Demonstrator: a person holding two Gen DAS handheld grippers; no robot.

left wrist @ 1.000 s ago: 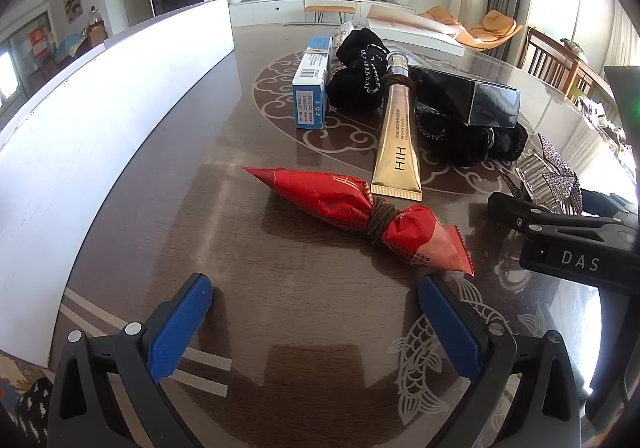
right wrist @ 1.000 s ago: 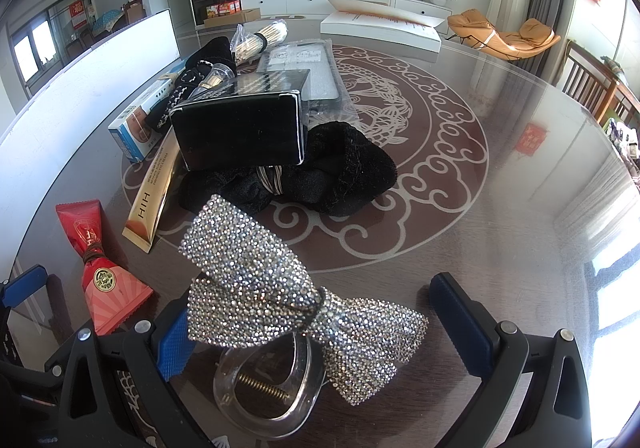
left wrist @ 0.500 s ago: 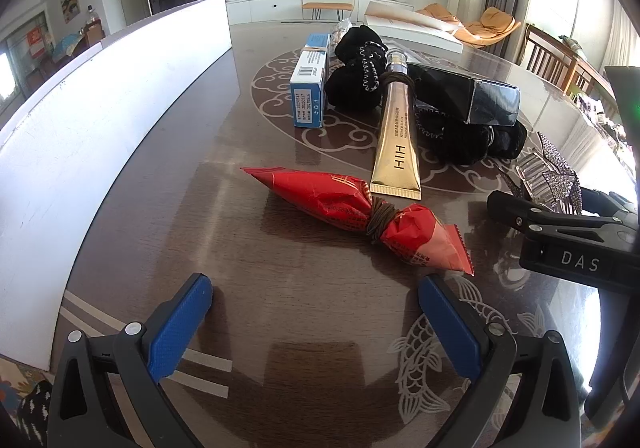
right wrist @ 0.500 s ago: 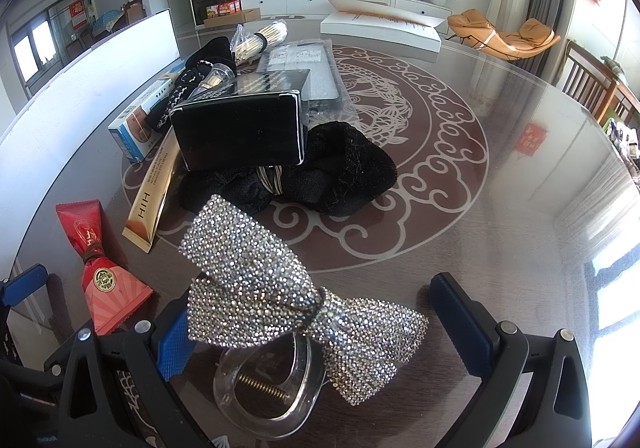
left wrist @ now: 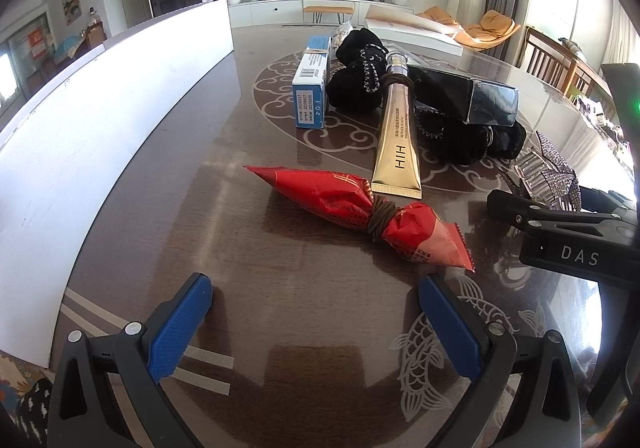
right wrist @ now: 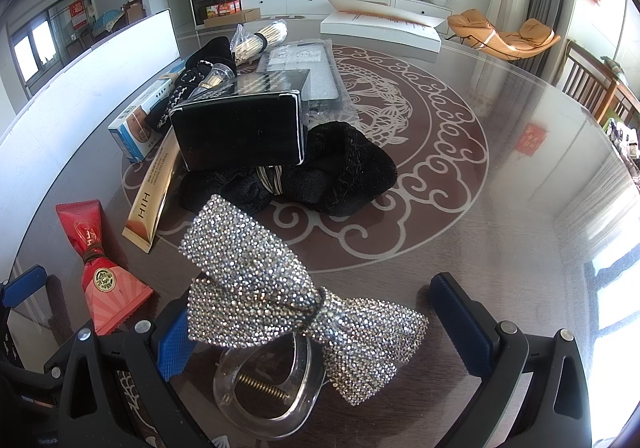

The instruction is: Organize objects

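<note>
A red snack packet (left wrist: pixel 360 212) tied with a brown hair band lies on the dark table just ahead of my open, empty left gripper (left wrist: pixel 316 308); it also shows in the right wrist view (right wrist: pixel 98 268). A rhinestone bow hair clip (right wrist: pixel 288 292) lies between the fingers of my open right gripper (right wrist: pixel 316 316), untouched by the blue pads as far as I can see. Behind are a gold tube (left wrist: pixel 398 140), a blue-white box (left wrist: pixel 312 88), a black box (right wrist: pixel 244 128) and black scrunchies (right wrist: pixel 332 172).
A long white board (left wrist: pixel 100 120) runs along the table's left edge. A flat white box (right wrist: pixel 380 24) and wrapped sticks (right wrist: pixel 260 36) sit at the far side. The right gripper body (left wrist: pixel 560 232) shows at the right of the left wrist view.
</note>
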